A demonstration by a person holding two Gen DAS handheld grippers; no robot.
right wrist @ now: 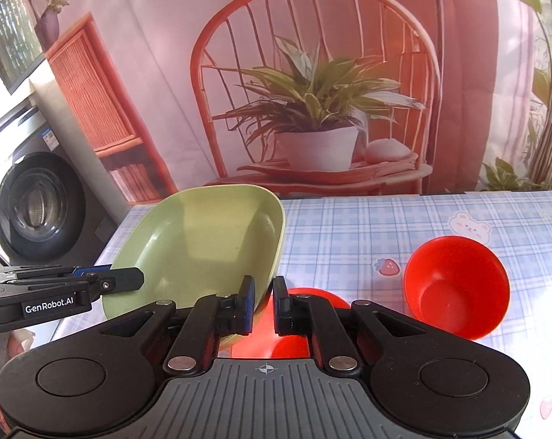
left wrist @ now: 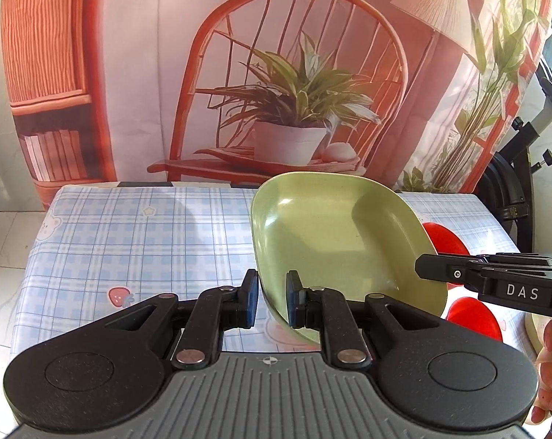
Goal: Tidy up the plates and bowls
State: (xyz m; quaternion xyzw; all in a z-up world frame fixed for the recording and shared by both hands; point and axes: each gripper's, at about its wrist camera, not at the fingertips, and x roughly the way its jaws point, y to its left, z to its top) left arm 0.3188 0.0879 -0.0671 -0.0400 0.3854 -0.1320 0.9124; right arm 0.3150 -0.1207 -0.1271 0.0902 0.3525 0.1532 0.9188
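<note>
A green square plate [left wrist: 334, 234] is held tilted above the table; it also shows in the right wrist view [right wrist: 202, 245]. My left gripper [left wrist: 272, 298] is shut on its left rim. My right gripper [right wrist: 264, 301] is shut on its right rim, and shows from the side in the left wrist view [left wrist: 422, 267]. Under the plate lie two red bowls [left wrist: 446, 239] [left wrist: 475, 316]. In the right wrist view one red bowl [right wrist: 455, 289] stands on the table to the right and another [right wrist: 294, 329] sits below my fingers.
The table has a blue checked cloth [left wrist: 147, 237] with bear and strawberry prints. A printed backdrop of a chair and plant [left wrist: 294, 109] hangs behind it. A washing machine [right wrist: 30, 197] stands left of the table. Black stand hardware [left wrist: 513, 183] is at the right.
</note>
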